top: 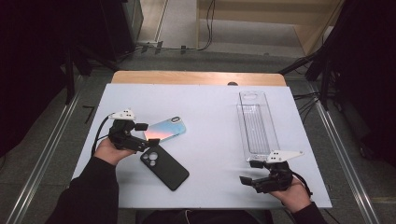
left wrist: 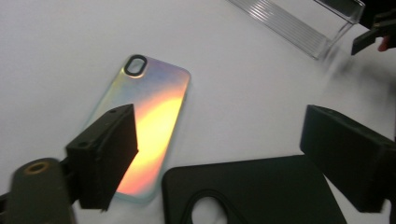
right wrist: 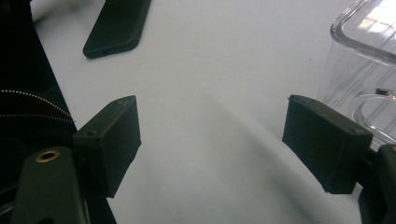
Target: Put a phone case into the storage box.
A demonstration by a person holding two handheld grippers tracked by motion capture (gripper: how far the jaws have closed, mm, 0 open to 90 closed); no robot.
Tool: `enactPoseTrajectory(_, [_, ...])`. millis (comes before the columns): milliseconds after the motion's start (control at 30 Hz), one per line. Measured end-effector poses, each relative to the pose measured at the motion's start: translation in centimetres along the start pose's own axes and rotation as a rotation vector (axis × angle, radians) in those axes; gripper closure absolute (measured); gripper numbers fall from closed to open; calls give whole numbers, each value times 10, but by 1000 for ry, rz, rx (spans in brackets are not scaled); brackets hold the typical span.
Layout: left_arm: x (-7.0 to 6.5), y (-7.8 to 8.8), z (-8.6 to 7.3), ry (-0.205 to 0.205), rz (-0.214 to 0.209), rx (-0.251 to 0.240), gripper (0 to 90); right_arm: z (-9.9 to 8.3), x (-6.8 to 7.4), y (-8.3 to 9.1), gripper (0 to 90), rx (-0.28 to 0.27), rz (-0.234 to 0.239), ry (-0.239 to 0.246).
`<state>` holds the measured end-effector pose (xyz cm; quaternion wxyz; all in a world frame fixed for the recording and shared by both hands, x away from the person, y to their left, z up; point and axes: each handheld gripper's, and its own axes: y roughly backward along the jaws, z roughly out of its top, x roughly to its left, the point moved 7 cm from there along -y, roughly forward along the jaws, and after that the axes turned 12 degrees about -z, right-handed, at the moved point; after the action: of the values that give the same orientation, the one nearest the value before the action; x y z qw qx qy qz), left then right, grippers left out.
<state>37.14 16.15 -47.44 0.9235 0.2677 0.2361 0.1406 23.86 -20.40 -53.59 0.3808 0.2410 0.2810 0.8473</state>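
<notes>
Hovering at the left middle of the high view, the left gripper (top: 145, 134) sat with its jaws spread and nothing between the pads, just over the near end of the iridescent, pearly phone case with an oval camera cutout (top: 164, 129). That case lay flat on the white table sheet (top: 210, 121), and its long axis ran from the gripper's tips up and to the right in the high view, camera cutout at the far end. In the left gripper view the same case (left wrist: 152, 123) stretched from the lower left of the frame toward the upper middle, its near end passing under the left-hand jaw, so it lay off to one side of the gap and not centred in it. I judged that the coming move would turn on this offset: the jaws straddled mostly bare table and the matte black phone case (left wrist: 252, 191) at the bottom of that frame.

The black case (top: 164, 167) lay just below the gripper in the high view, close beside the pearly one.

At the lower right of the high view the right gripper (top: 247, 173) rested, jaws likewise spread and empty, near the lower end of the long clear plastic tray (top: 256, 126), well apart from both cases. The left hand was plainly the nearer one.
</notes>
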Motion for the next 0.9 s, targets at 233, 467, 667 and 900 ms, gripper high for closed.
enactPoseTrajectory(233, [14,-2,8,-19,12,18,144,0,0,-1,172,4,0,3])
enactPoseTrajectory(467, [22,-5,19,-62,-16,40,168,0,1,-1,172,5,1,4])
enactPoseTrajectory(667, [30,-9,26,-71,-6,57,168,0,1,0,172,5,1,4])
enactPoseTrajectory(900, [38,-14,31,-77,-11,72,168,0,1,0,172,4,3,5])
